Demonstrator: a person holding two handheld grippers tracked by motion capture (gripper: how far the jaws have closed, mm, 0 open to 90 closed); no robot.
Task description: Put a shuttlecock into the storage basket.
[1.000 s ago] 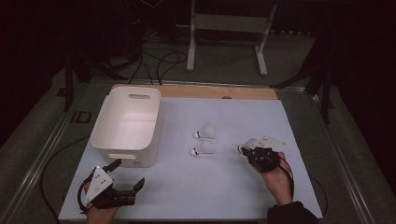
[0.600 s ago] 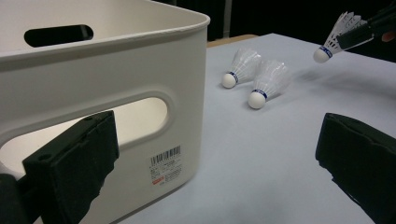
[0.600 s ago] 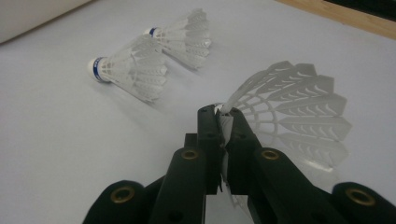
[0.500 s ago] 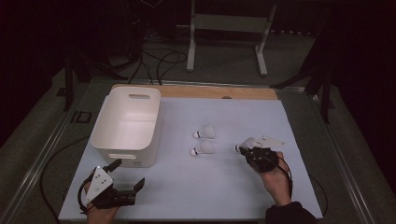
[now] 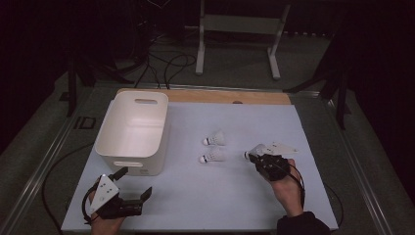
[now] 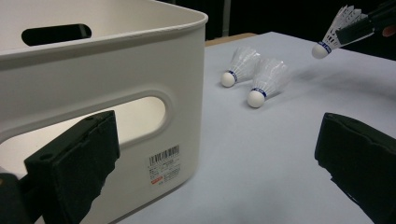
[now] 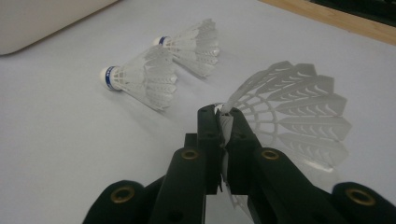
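My right gripper (image 5: 253,156) is at the right of the white table mat, shut on a white shuttlecock (image 5: 255,151). In the right gripper view the jaws (image 7: 224,121) pinch the edge of its feather skirt (image 7: 299,107), just above the mat. Two more shuttlecocks (image 5: 214,139) (image 5: 211,156) lie side by side to its left, corks pointing left. My left gripper (image 5: 133,182) rests open at the front left, beside the white bin (image 5: 129,164). The left gripper view has the bin's handled wall (image 6: 140,60) close by, the two lying shuttlecocks (image 6: 240,65) (image 6: 268,79) and the held one (image 6: 336,30) farther off.
A wooden strip (image 5: 220,96) runs along the mat's far edge. Beyond the table, cables (image 5: 166,63) lie on the floor near a white metal stand (image 5: 235,29). Bare mat lies between the two grippers.
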